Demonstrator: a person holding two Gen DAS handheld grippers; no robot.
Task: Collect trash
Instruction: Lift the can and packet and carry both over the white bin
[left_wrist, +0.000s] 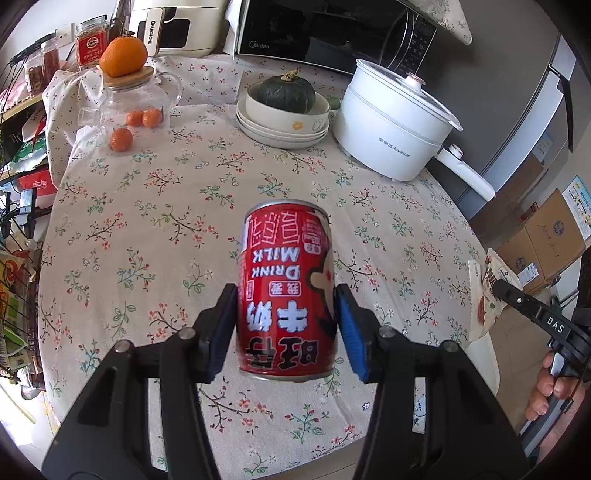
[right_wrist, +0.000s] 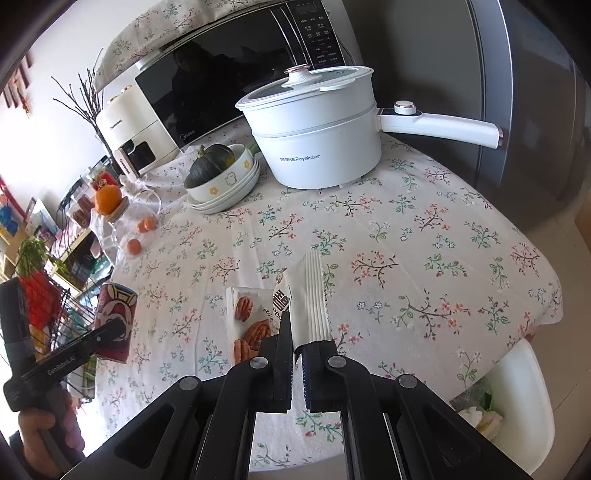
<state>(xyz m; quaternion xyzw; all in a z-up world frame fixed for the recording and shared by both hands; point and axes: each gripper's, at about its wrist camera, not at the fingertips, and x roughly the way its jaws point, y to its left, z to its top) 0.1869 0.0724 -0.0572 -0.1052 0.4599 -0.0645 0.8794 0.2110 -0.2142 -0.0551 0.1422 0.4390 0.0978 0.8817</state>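
Note:
A red milk drink can hangs upside down above the floral tablecloth, with my left gripper shut on it, blue pads pressed against its sides. In the right wrist view the same can shows at the left in the left gripper. My right gripper is shut on a white snack wrapper printed with pecans, lifted over the table. From the left wrist view, that wrapper and the right gripper sit at the right edge.
On the far side of the table stand a white electric pot, stacked dishes holding a green squash, and a glass teapot with oranges. A microwave is behind. Cardboard boxes and a white chair are to the right.

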